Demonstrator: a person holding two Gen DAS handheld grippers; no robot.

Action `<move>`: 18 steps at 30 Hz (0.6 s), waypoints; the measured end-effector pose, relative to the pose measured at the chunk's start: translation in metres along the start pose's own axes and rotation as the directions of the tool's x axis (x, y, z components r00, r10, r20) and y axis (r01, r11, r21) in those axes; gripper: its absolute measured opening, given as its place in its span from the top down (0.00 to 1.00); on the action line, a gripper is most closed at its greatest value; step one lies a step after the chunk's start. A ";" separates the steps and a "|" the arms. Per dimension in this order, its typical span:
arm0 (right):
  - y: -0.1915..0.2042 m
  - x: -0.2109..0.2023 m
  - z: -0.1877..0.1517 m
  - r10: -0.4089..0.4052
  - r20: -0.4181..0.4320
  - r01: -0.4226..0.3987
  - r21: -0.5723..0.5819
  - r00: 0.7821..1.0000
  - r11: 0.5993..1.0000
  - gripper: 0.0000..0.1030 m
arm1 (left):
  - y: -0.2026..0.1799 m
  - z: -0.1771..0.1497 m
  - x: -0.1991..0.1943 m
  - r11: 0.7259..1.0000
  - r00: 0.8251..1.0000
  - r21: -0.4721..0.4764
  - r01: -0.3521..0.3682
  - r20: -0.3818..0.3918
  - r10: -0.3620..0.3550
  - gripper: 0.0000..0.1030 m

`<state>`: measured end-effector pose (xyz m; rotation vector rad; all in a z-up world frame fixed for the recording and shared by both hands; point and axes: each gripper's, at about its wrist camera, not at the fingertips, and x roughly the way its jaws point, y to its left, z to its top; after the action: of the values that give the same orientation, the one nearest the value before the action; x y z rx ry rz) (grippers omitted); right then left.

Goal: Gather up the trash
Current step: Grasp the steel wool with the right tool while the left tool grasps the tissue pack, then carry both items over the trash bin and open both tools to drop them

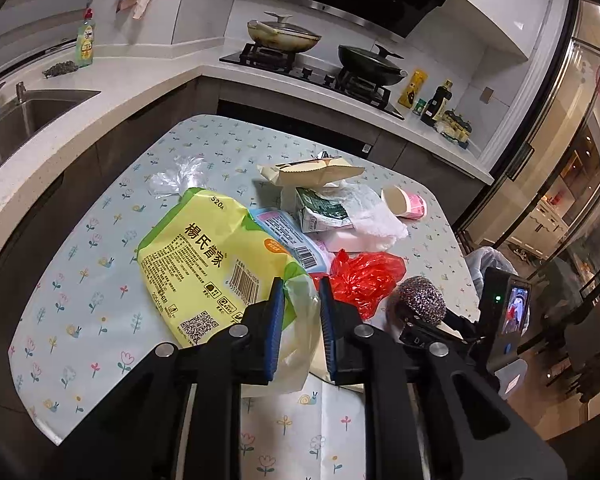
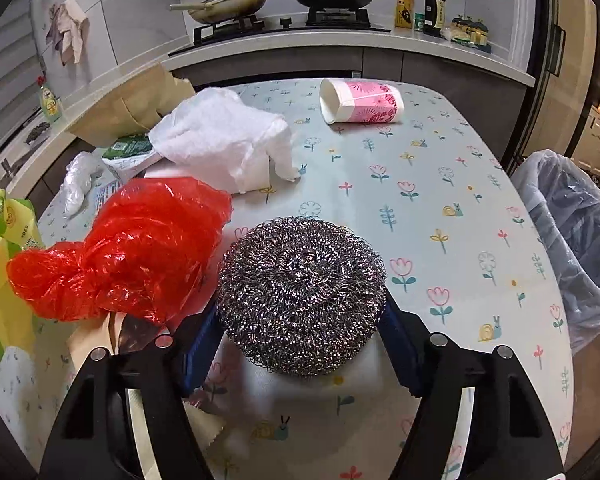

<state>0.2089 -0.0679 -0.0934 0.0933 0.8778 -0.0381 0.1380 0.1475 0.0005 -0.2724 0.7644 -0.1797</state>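
Observation:
My left gripper (image 1: 301,284) is shut on the crumpled end of a yellow-green plastic package (image 1: 204,252), which lies tilted over the trash pile on the flowered table (image 1: 100,280). A round steel wool scourer (image 2: 300,292) fills my right gripper (image 2: 300,320), and both blue pads press its sides just above the tablecloth. The same scourer (image 1: 422,300) shows at the right in the left wrist view. A crumpled red plastic bag (image 2: 140,240) lies directly left of the scourer. Behind it are a white paper towel (image 2: 224,136) and a pink paper cup (image 2: 360,102) on its side.
A brown paper envelope (image 1: 312,170), a green-white carton (image 1: 320,210), a blue packet (image 1: 288,236) and a clear bag (image 1: 176,176) lie further back. A bin with a bluish liner (image 2: 572,232) stands off the table's right edge. Counter, sink and stove ring the far side.

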 end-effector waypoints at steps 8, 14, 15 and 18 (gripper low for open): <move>-0.033 -0.064 0.007 -0.028 0.113 0.022 0.049 0.993 0.999 0.33 | -0.041 0.005 -0.013 0.995 0.998 0.075 0.059 0.032 -0.061 0.84; -0.082 -0.111 0.014 -0.094 0.193 0.075 0.102 0.977 0.992 0.33 | -0.109 0.016 -0.010 0.972 0.985 0.173 0.160 0.035 -0.168 0.84; -0.094 -0.117 0.014 -0.111 0.201 0.089 0.114 0.973 0.989 0.33 | -0.123 0.018 -0.007 0.965 0.981 0.189 0.181 0.029 -0.190 0.84; -0.130 -0.133 0.013 -0.159 0.215 0.126 0.160 0.964 0.979 0.33 | -0.168 0.019 0.002 0.938 0.967 0.245 0.244 0.009 -0.253 0.84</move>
<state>0.1247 -0.1990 0.0092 0.1585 0.6507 -0.2438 0.1423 -0.0091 0.0641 -0.1388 0.6589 -0.5027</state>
